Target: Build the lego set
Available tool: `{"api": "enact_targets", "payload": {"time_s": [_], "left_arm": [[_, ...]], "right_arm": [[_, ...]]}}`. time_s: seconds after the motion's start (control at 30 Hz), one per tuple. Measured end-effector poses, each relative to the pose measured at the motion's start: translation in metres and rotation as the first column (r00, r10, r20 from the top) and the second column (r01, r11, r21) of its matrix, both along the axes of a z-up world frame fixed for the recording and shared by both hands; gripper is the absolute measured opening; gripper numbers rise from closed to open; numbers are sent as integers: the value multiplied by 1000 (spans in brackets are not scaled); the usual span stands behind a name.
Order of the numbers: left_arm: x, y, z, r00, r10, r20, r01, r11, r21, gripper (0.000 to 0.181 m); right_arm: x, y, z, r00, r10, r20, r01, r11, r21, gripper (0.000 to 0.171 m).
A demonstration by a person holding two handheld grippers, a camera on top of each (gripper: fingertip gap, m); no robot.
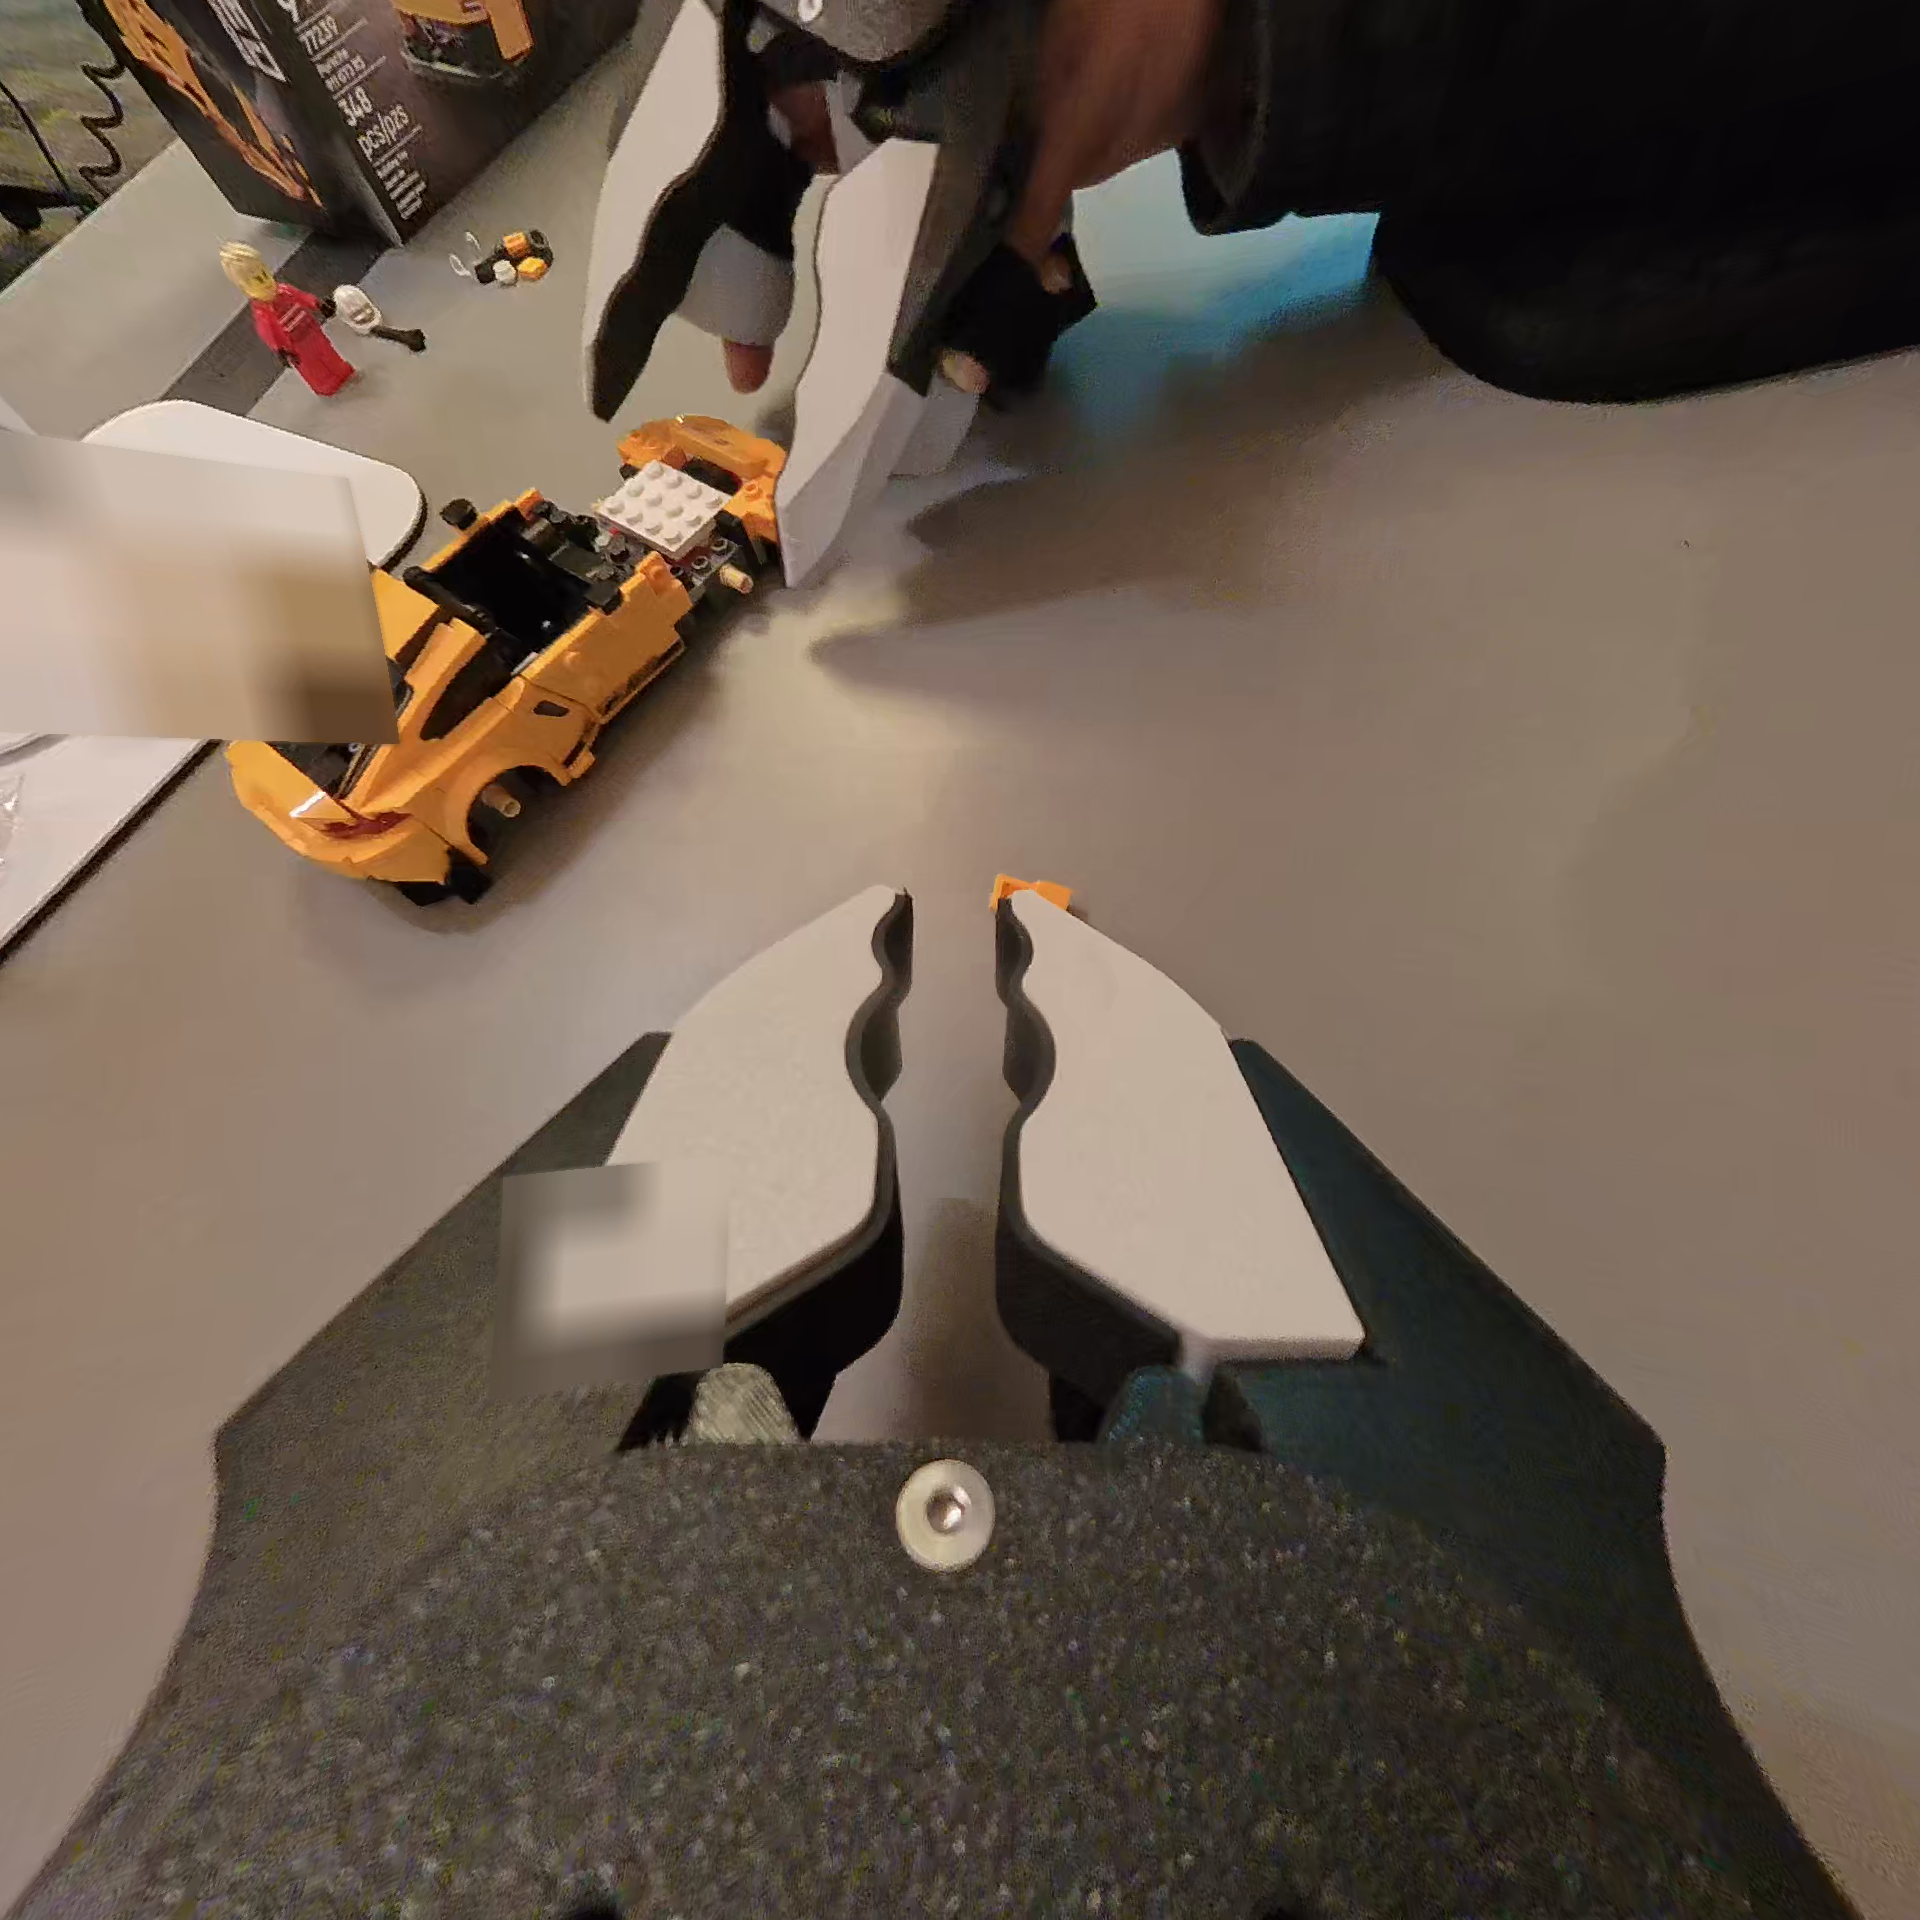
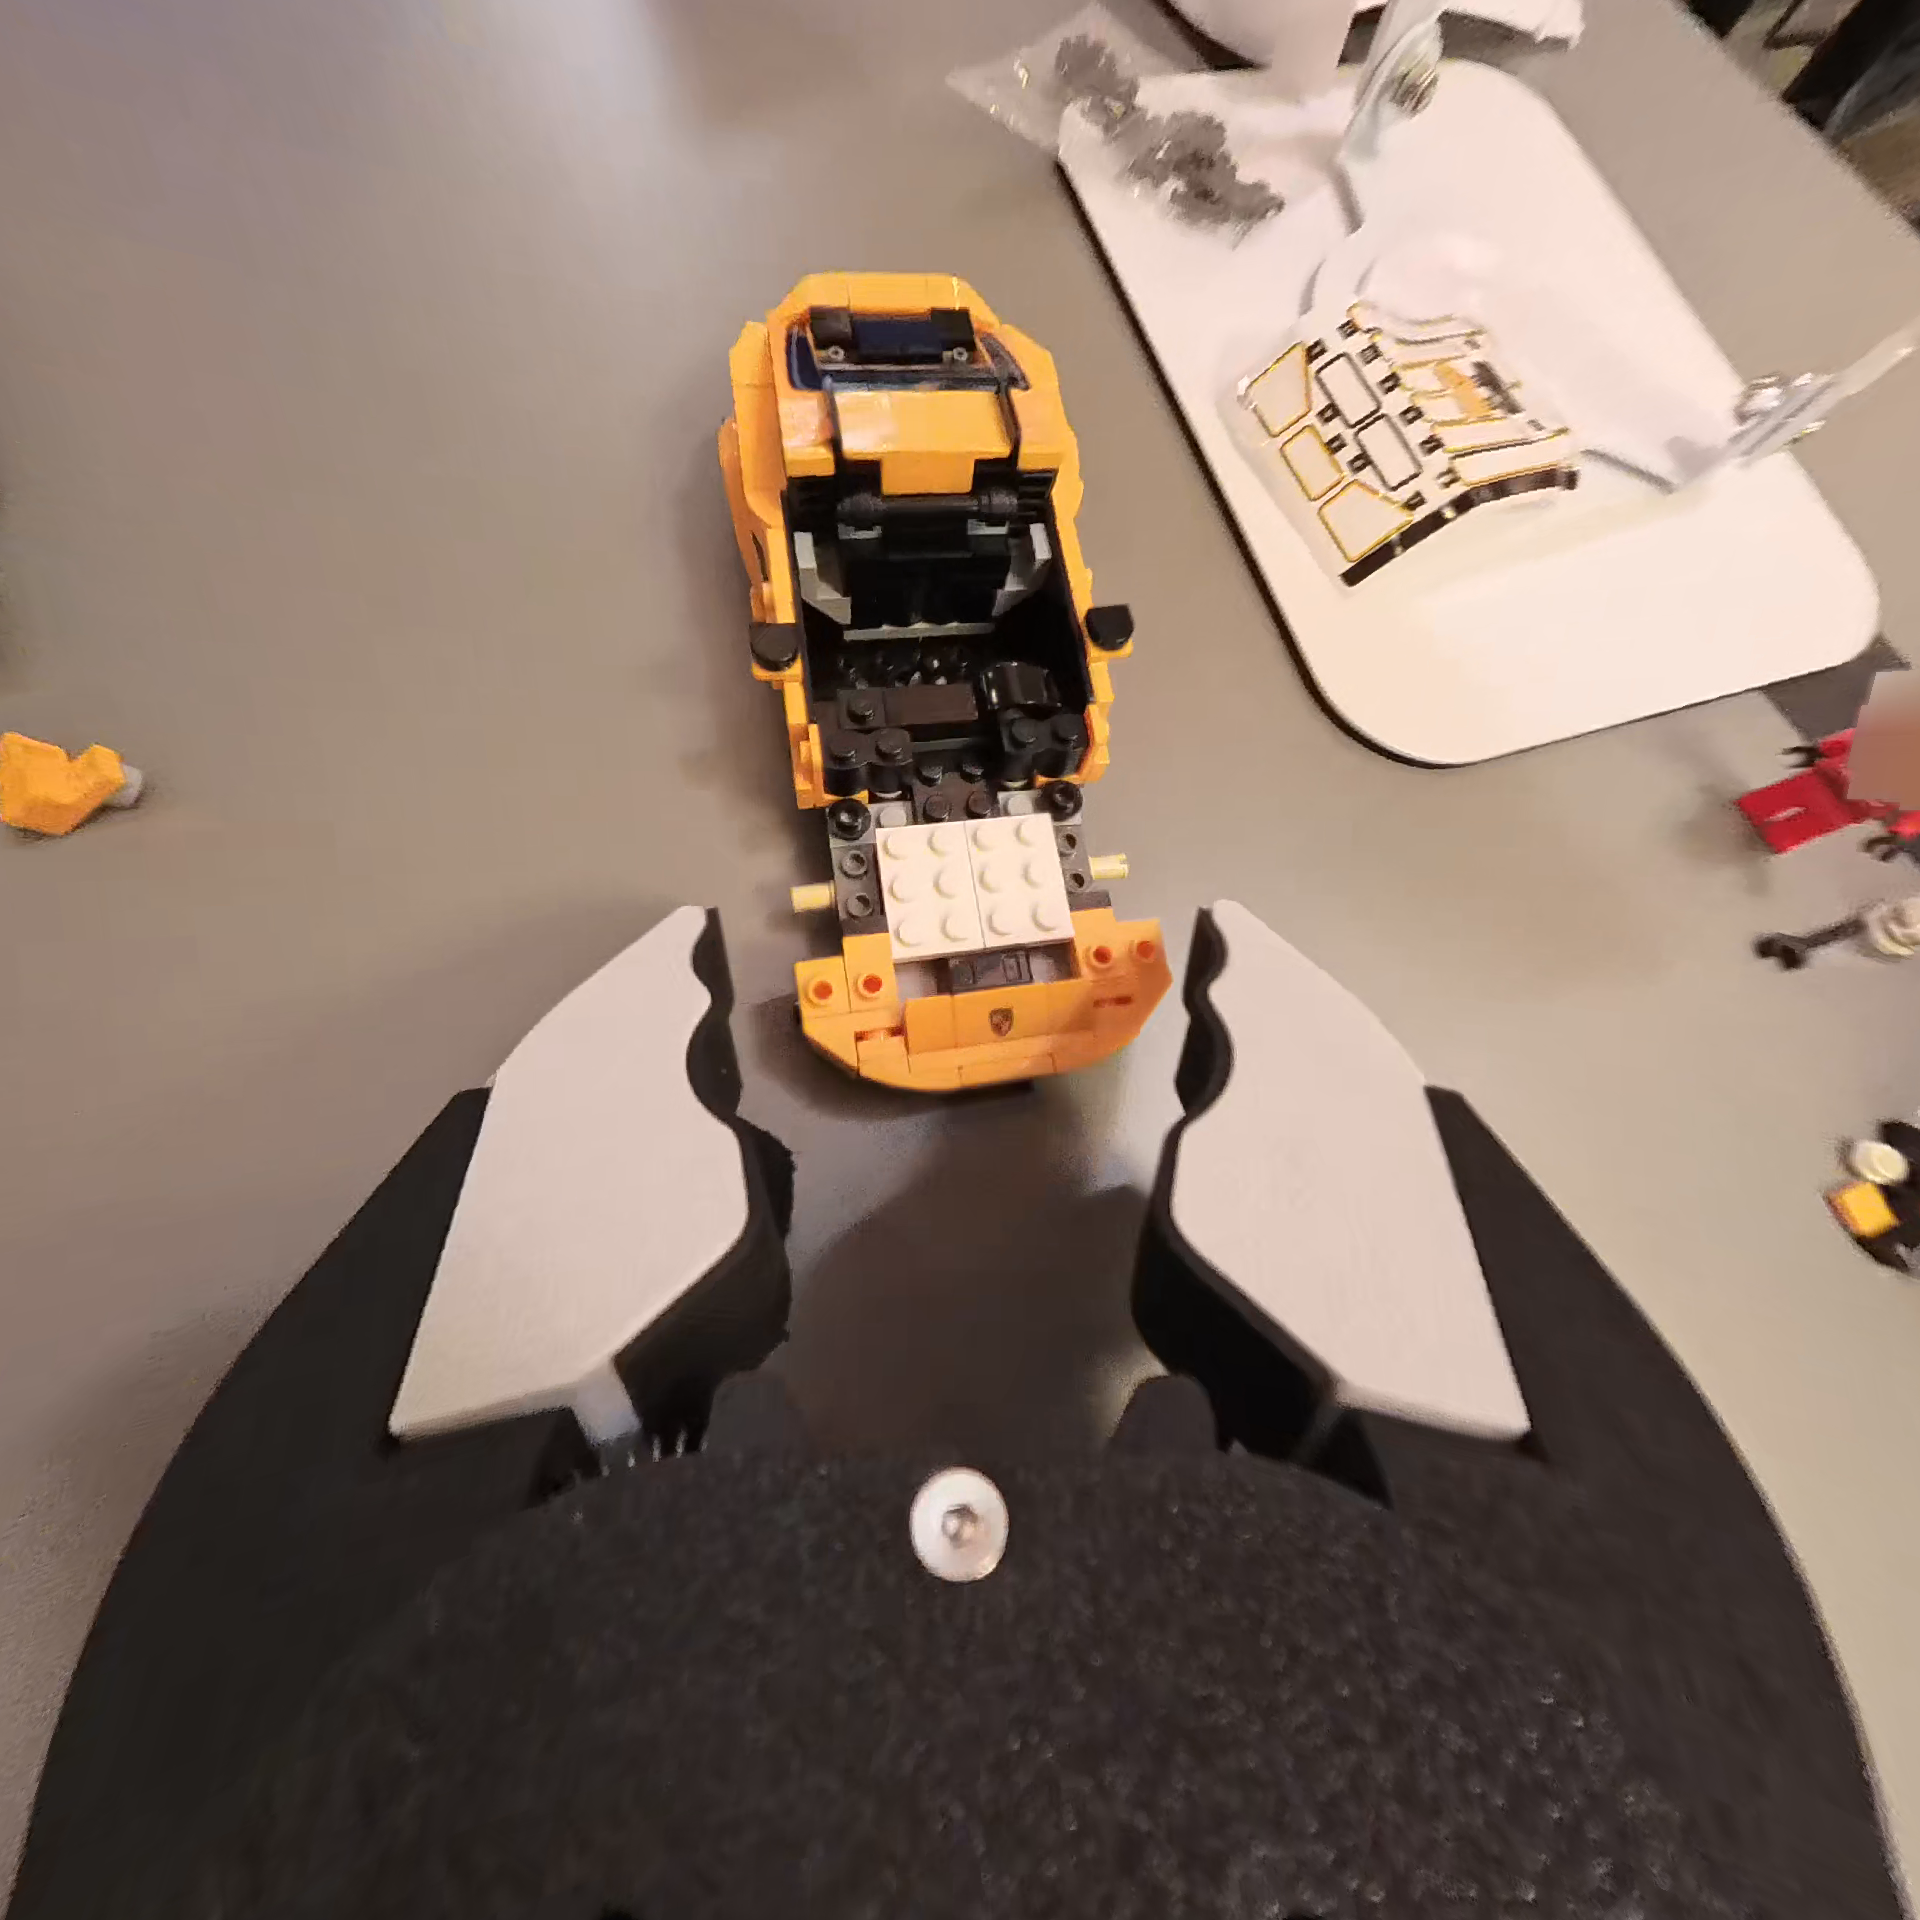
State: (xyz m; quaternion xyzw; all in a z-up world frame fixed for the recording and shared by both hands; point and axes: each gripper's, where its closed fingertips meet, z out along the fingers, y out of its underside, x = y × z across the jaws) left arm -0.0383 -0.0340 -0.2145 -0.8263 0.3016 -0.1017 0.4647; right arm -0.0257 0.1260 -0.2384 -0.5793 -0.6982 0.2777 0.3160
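The orange toy car [image 2: 925, 675] is sitting on the grey tabletop [image 2: 364, 364], roofless, its black cabin and two white studded plates [image 2: 971, 883] lying exposed. The right gripper [image 2: 956, 925] is hanging just before the car's nose with its fingers spread wide on either side, touching nothing. In the left wrist view the left gripper [image 1: 951, 904] is hovering low over bare tabletop, well apart from the car [image 1: 499, 665], its fingers standing slightly apart with nothing between them; a small orange piece [image 1: 1029, 891] is peeking out just past the right fingertip. A red figure [image 1: 291, 322] is standing near a dark box [image 1: 343, 114]. A white tray [image 2: 1558, 644] is carrying a sticker sheet [image 2: 1392, 447] beside the car.
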Motion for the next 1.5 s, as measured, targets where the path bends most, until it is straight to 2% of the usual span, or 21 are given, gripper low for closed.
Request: {"api": "enact_targets", "payload": {"time_s": [0.07,0.1,0.37,0.6,0.9,1.1,1.2,1.37,1.5], "left_arm": [[0,0,-2,1000,-1,4,2,1000,-7,15],[-1,0,-2,1000,-2,5,2,1000,-8,15],[0,-2,-6,1000,-10,-9,10,1000,-15,15],[-1,-3,-8,1000,-5,-8,4,1000,-25,15],[0,-3,-13,1000,-7,-1,7,999,-41,14],[2,-4,-14,1000,-13,12,14,999,-43,14],[2,-3,-16,1000,-14,16,15,999,-47,14],[4,-4,-17,999,-22,23,23,998,-51,14],[6,-4,-18,999,-32,27,33,998,-56,14]], "right_arm": [[-1,4,-4,1000,2,23,-2,1000,16,70],[-1,5,-4,1000,4,18,-4,999,32,69],[19,-4,-4,994,-57,97,49,996,77,68],[36,-22,-5,959,-232,165,218,971,95,68],[48,-44,-5,963,-231,136,222,972,73,68],[43,-47,12,978,-201,57,200,979,35,77],[37,-49,27,984,-176,-36,177,984,21,81],[29,-60,52,977,-106,-187,112,993,24,79],[25,-72,60,966,-39,-254,56,997,58,74]]}}
